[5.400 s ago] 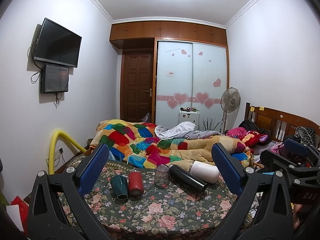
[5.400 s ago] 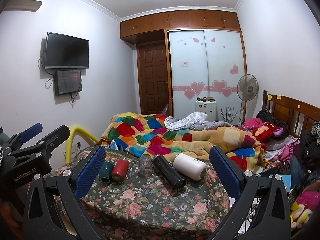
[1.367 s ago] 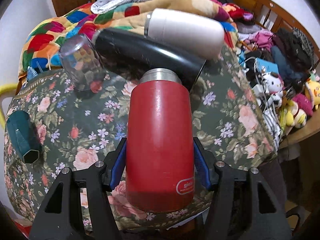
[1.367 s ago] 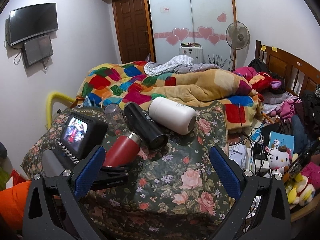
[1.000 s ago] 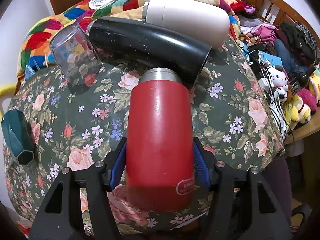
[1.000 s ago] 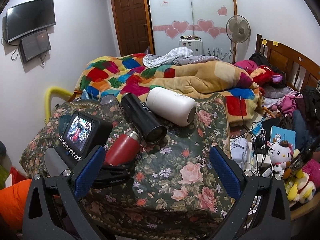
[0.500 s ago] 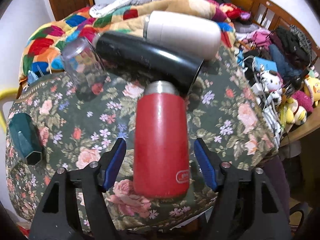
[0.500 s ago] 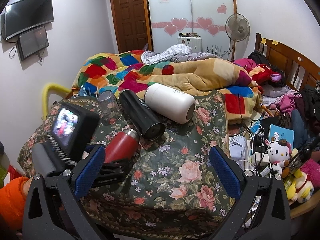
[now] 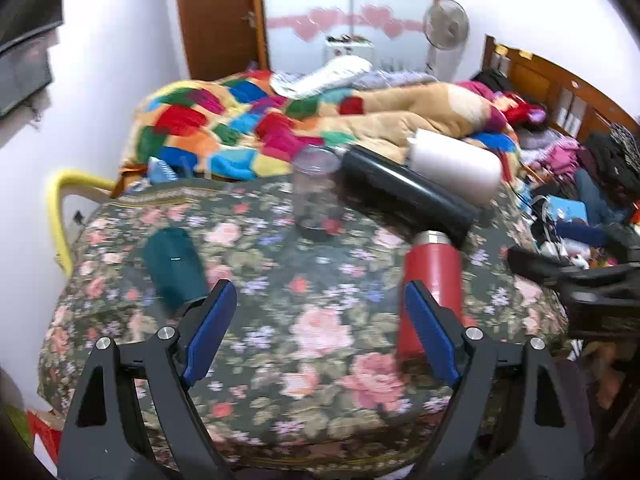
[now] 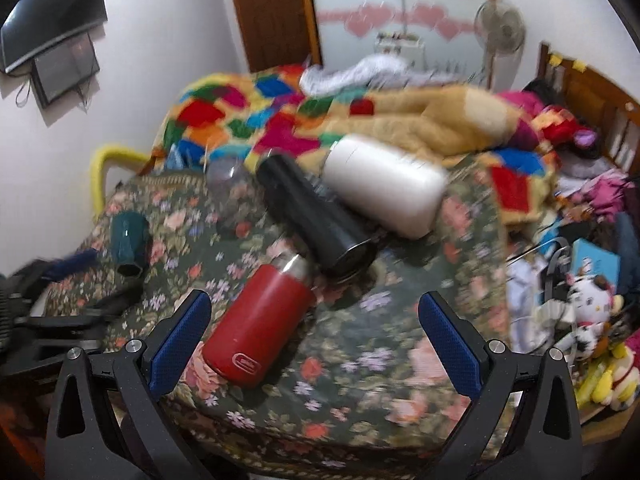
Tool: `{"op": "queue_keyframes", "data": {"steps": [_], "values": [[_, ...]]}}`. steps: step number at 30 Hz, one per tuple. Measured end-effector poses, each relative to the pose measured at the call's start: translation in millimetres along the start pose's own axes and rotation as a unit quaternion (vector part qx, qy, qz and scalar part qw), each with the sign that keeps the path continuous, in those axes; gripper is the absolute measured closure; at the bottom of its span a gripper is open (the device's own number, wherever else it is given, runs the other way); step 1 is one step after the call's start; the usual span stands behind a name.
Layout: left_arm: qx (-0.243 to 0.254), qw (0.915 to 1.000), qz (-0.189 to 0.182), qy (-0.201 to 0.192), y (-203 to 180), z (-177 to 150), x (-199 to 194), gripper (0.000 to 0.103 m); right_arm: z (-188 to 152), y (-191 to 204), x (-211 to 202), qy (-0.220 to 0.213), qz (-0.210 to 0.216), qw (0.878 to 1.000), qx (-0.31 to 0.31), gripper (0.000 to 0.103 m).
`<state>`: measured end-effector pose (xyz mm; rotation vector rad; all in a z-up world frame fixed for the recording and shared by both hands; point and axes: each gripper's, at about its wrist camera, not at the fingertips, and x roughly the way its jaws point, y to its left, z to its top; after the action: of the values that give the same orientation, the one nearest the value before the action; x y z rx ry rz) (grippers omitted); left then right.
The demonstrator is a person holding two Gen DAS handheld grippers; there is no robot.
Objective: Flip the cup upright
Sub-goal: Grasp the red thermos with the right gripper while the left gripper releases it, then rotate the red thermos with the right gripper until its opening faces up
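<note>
A red cup (image 9: 433, 276) with a steel rim stands on the floral tablecloth (image 9: 320, 344), rim up; it also shows in the right wrist view (image 10: 262, 322). My left gripper (image 9: 320, 332) is open and empty, drawn back from the red cup, which sits just behind its right finger. A dark green cup (image 9: 174, 266) lies on its side near the left finger; in the right wrist view it (image 10: 128, 240) is at the far left. My right gripper (image 10: 314, 344) is open and empty, with the red cup just inside its left finger.
A clear glass (image 9: 316, 192) stands mid-table. A black flask (image 9: 404, 196) and a white flask (image 9: 454, 168) lie on their sides at the back right. A colourful quilt (image 9: 248, 128) lies behind. Clutter and toys (image 10: 592, 304) sit past the table's right edge.
My left gripper has opened, let go of the red cup and pulled back and to the left. My right gripper has moved in closer over the table toward the red cup.
</note>
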<state>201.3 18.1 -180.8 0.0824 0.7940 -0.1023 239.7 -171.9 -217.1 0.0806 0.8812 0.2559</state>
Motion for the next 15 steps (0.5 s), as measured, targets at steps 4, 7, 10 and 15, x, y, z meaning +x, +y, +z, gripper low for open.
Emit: {"op": "queue_keyframes", "data": {"steps": [4, 7, 10, 15], "values": [[-0.019, 0.9997, 0.013, -0.008, 18, -11, -7, 0.016, -1, 4, 50, 0.085, 0.04, 0.995, 0.021, 0.021], [-0.034, 0.9993, 0.018, -0.005, 27, -22, -6, 0.015, -3, 4, 76, 0.129, 0.068, 0.988, 0.047, 0.026], [-0.037, 0.9991, 0.023, -0.003, 30, -32, -5, 0.015, -3, 6, 88, 0.152, 0.073, 0.984, 0.061, 0.029], [-0.043, 0.9988, 0.022, 0.002, 31, -43, -1, 0.015, 0, 13, 97, 0.169, 0.076, 0.981, 0.057, 0.034]]}}
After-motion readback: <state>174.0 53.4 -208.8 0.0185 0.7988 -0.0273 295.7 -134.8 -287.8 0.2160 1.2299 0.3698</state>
